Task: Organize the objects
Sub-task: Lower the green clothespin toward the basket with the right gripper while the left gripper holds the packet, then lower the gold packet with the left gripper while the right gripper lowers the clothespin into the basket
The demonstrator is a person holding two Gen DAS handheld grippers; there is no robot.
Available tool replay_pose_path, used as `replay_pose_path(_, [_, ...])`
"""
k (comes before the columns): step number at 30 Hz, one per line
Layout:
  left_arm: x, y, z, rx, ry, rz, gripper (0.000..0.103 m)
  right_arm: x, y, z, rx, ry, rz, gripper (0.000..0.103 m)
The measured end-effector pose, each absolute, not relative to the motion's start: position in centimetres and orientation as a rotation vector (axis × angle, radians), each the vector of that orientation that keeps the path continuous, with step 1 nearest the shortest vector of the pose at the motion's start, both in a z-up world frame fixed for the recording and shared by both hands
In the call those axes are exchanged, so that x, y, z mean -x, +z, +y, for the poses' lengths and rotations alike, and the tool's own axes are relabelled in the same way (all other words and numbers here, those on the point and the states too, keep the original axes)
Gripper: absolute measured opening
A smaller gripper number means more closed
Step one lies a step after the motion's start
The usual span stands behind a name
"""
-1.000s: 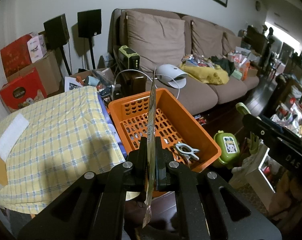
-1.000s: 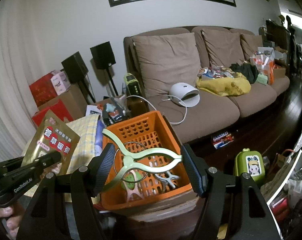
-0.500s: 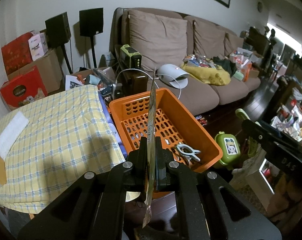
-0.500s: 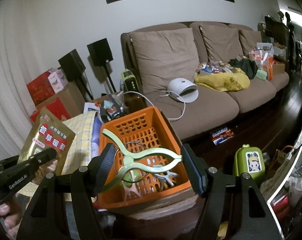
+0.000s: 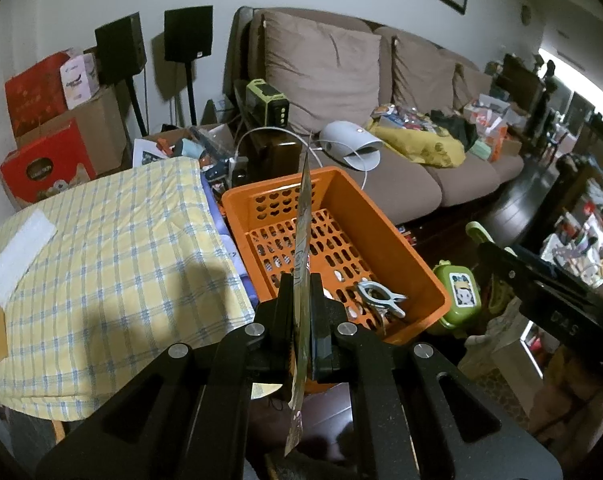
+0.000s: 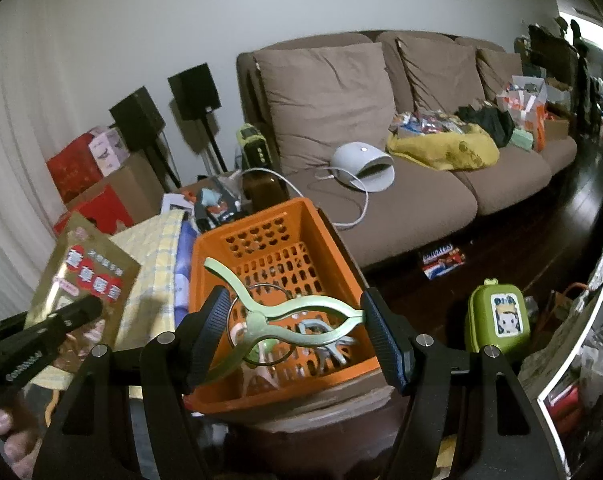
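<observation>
Orange basket (image 6: 237, 248) below, right gripper (image 6: 297, 330) clamping green clip (image 6: 289, 314), left gripper (image 5: 301, 312) pinching gold packet (image 6: 87, 280)

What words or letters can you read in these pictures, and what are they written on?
"DAS": on the black arm of the right gripper, seen from the left wrist view.
Red characters on the gold packet held by the left gripper: too blurred to read.
White lettering on the left gripper's arm: unreadable.
Snack packet under the sofa: blurred.
</observation>
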State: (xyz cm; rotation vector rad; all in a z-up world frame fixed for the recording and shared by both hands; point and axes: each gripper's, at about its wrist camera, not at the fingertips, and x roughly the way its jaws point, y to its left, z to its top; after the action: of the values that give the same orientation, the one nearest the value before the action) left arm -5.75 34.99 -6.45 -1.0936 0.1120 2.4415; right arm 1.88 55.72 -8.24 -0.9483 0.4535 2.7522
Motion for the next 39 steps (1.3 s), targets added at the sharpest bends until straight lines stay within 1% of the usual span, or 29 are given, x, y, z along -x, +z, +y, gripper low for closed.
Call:
replay_pose_path(4, [6.0, -6.8, 34.6, 1.109, 2.442, 0.103, 0.006, -1.4, -9.0, 56.0, 0.965, 2.734, 0.460, 0.069])
replay_pose_path(8, [6.0, -7.1, 34.5, 1.117, 2.442, 0.101, 0.006, -1.0, -9.6, 55.9, 0.974, 2.688, 0.405, 0.069])
replay_pose_path(12, [6.2, -7.4, 34.4, 1.123, 2.452, 0.107, 0.006, -0.6, -10.5, 56.0, 0.996, 2.681, 0.406, 0.069])
replay_pose_path(16, [6.4, -7.9, 34.2, 1.127, 2.478, 0.126, 0.006, 0.0, -12.1, 55.7, 0.995, 2.643, 0.338, 0.069])
replay_pose_path(20, [6.9, -8.6, 33.6, 1.151, 2.486, 0.115, 0.006, 0.4, -13.6, 55.8, 0.964, 2.632, 0.308, 0.069])
replay_pose_path(26, [7.5, -9.5, 33.1, 1.177, 2.495, 0.104, 0.006, 0.0, -14.4, 55.5, 0.818, 2.639, 0.379, 0.069])
replay_pose_path(29, [7.4, -10.1, 33.4, 1.187, 2.488, 0.111, 0.006, -0.1, -15.1, 54.9, 0.754, 2.621, 0.344, 0.069])
replay_pose_path(33, [7.1, -10.7, 34.0, 1.182, 2.467, 0.128, 0.006, 0.5, -16.6, 54.7, 0.793, 2.605, 0.327, 0.069])
replay_pose_path(35, [7.0, -10.8, 34.1, 1.171, 2.464, 0.129, 0.006, 0.3, -16.4, 54.7, 0.773, 2.615, 0.344, 0.069])
replay_pose_path(39, [7.1, -11.1, 34.2, 1.176, 2.464, 0.146, 0.006, -0.2, -15.8, 54.5, 0.705, 2.633, 0.305, 0.069])
